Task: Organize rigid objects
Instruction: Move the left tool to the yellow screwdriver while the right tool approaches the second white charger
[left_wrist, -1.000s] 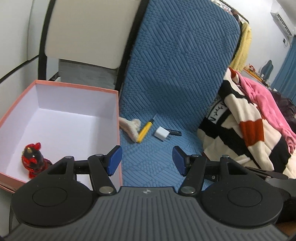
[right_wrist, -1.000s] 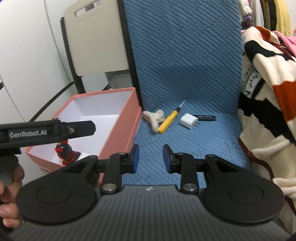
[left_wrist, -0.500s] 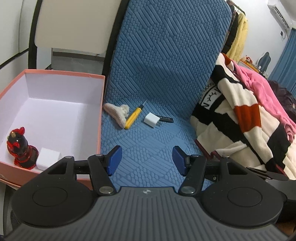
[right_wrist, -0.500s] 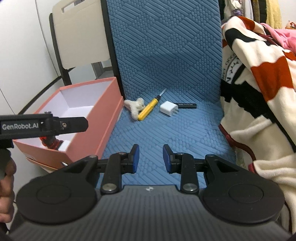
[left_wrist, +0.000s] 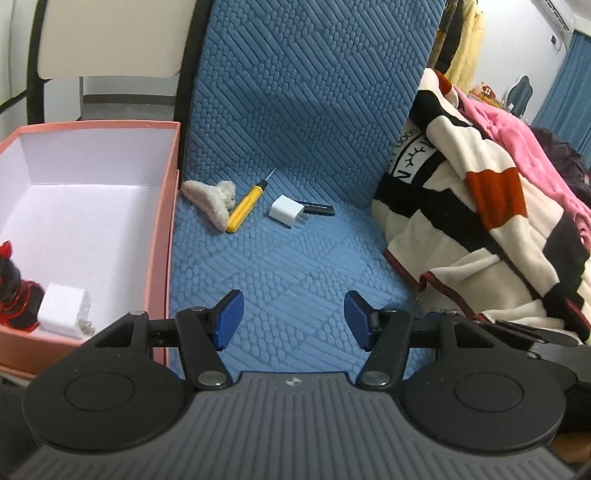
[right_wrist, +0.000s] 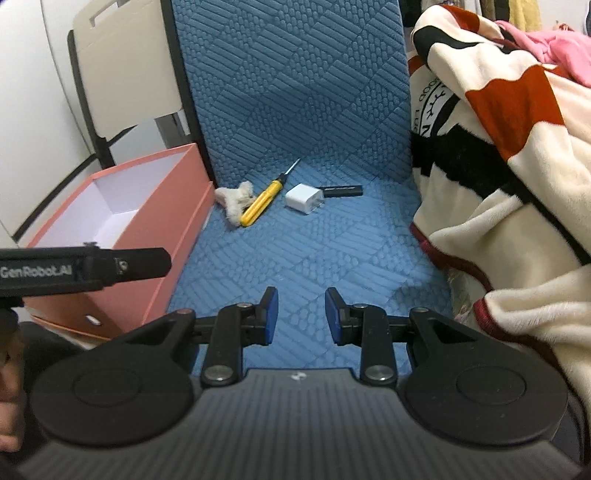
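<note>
**Both claws closing in on the leftover pile, nothing grabbed yet**

So the person is working over a big blue quilted mat (left_wrist: 295, 266), with a cream, black and orange striped fleece blanket (left_wrist: 480, 221) bunching up along its right side. A pink cardboard box with a white inside (left_wrist: 171, 221) is sitting right against the mat's left edge.

What's changing: compared with a second ago, both cameras are dipping down and pushing in toward the back of the mat, so the little row of stuff there is looking noticeably bigger.

The left gripper (left_wrist: 293, 317) is hanging over bare mat with its blue pads spread wide and nothing between them. The right gripper (right_wrist: 301, 314) is keeping its pads drawn in to a narrow gap, also empty. Neither width is budging.

The things still waiting are lying well ahead of both claws:
- a fluffy cream plush piece (left_wrist: 210, 199), touching
- a yellow-handled screwdriver (left_wrist: 243, 210)
- a white cube-shaped charger plug (left_wrist: 286, 211), just beside it
- a slim black stick (left_wrist: 318, 209), right at the plug's prongs

Already in the box's near corner: a red and black glossy figurine (left_wrist: 14, 295) and a small white block (left_wrist: 62, 308).

Looks like a reach for the next pick is underway, maybe two in, a few to go. The plush probably isn't counting as rigid.
</note>
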